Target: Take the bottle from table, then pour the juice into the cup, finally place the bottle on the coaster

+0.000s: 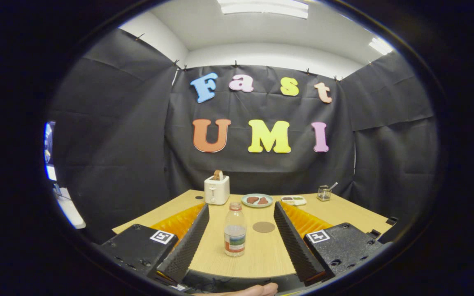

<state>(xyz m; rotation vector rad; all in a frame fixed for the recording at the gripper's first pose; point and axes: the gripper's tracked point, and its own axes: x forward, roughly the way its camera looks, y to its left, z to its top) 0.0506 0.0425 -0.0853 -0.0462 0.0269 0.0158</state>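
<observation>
We see the pale wooden surface (261, 255) stretching ahead, its near edge cut off by our hand-held gripper (241, 213), whose two fingers stand wide apart and touch nothing. Between them stands the bottle (235, 230), upright, slightly nearer the left finger, its label too small to make out. Just beside it, toward the right finger, lies the round brown coaster (263, 227). Beyond the fingers sit a white toaster (217, 189), a plate (257, 200) with dark pieces we cannot identify, a small tray (293, 200), and a wire holder (324, 192).
</observation>
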